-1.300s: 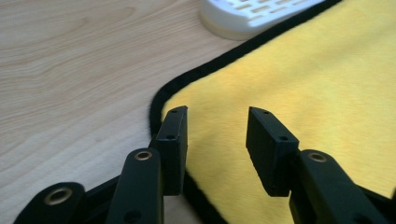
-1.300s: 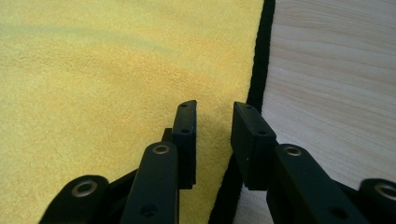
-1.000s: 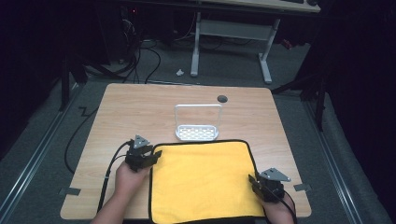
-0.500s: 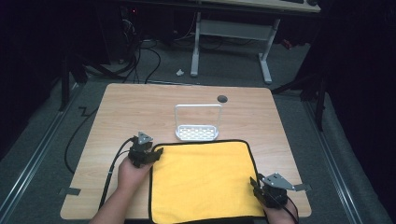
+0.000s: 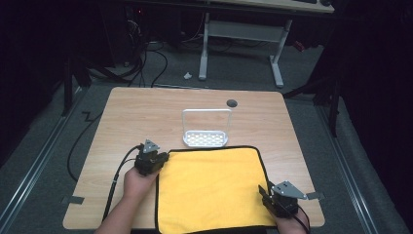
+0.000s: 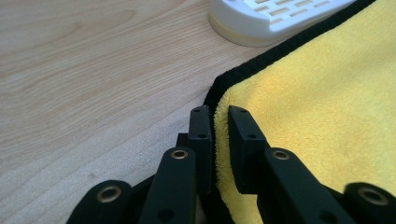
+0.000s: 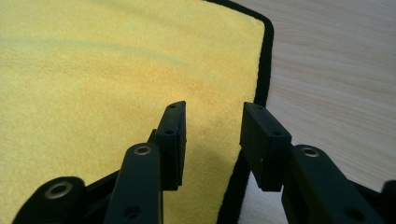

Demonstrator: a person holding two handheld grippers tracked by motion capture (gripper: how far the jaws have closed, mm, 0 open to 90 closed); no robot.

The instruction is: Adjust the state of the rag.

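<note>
The left gripper has just been closing, its fingers pinching the yellow cloth at its far corner. The right gripper is hanging open, its fingers astride the cloth's black edge, not yet gripping; lifting remains.

Yellow cloth near edge cut off below, white rack cropped at top, forearms cropped.

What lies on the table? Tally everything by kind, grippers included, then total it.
Yellow cloth: 1
White slotted rack: 1
Grippers: 2, the left gripper and the right gripper
Total: 4
</note>
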